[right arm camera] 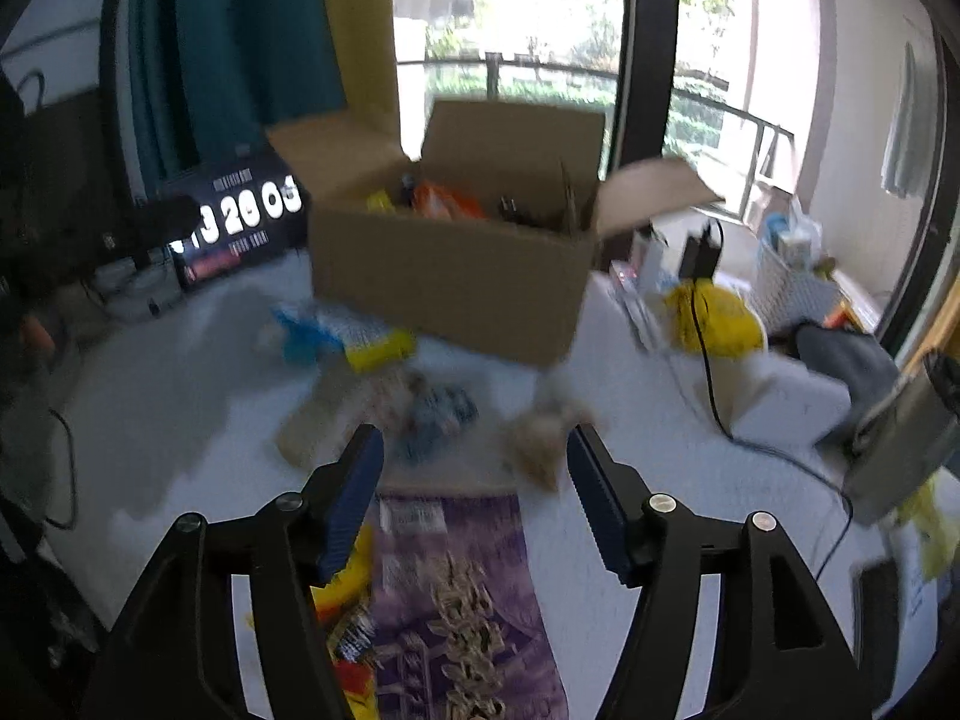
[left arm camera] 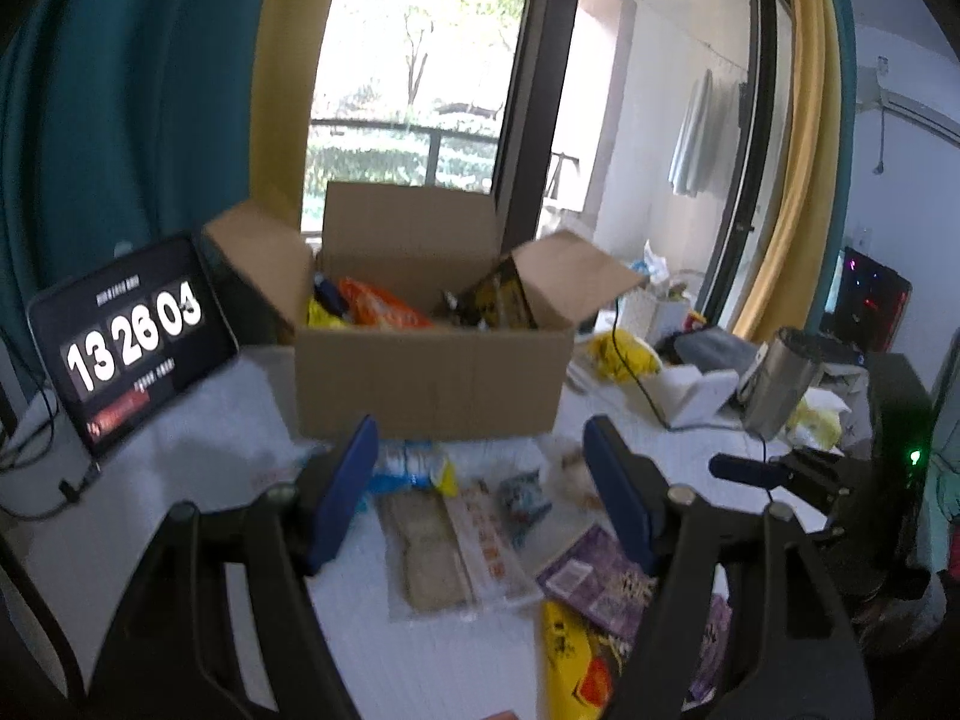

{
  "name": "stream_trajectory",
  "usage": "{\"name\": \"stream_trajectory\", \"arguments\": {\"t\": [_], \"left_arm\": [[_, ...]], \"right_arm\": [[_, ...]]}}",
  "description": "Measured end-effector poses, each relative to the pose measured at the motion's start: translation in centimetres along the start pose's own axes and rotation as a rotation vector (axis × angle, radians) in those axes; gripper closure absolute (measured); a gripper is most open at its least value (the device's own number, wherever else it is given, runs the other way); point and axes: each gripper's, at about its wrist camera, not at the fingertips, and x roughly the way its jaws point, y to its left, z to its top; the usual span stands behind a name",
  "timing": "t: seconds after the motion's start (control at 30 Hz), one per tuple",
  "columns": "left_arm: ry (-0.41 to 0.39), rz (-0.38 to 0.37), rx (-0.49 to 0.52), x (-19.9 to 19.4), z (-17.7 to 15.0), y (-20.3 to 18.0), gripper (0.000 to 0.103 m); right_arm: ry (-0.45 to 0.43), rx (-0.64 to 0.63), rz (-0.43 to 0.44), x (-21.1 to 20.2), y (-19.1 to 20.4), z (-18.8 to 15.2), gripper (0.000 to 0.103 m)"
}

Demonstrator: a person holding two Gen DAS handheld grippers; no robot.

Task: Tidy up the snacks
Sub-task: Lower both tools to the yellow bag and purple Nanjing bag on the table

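The purple seed packet [right arm camera: 456, 594] lies below the right gripper [right arm camera: 474, 474], nearer than the cardboard box [right arm camera: 444, 282]; both it and the left gripper [left arm camera: 480, 480] gape empty.

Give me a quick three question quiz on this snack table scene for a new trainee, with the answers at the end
1. True or false: the cardboard box already holds some snacks.
2. Which packet lies nearest the right gripper: A) purple packet, B) blue and yellow packet, C) orange packet?
3. Fill in: the left gripper is ____ and holds nothing.

Key: 1 true; 2 A; 3 open.
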Motion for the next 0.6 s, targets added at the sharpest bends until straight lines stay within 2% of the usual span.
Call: {"name": "stream_trajectory", "arguments": {"t": [0.2,0.37,0.53,0.6], "left_arm": [[0.098,-0.008,0.018,1.1,-4.1,0.1,0.031],[0.184,-0.025,-0.008,1.8,-7.7,0.6,0.031],[0.229,-0.042,-0.038,2.3,-9.7,0.8,0.031],[0.249,-0.05,-0.035,2.6,-10.3,0.6,0.031]], "right_arm": [[0.077,0.035,0.026,1.4,-0.4,-3.4,0.035],[0.145,0.015,0.047,2.4,0.4,-5.6,0.033],[0.214,-0.006,0.055,3.4,1.2,-7.4,0.032],[0.217,-0.014,0.061,3.4,1.2,-7.6,0.031]]}}
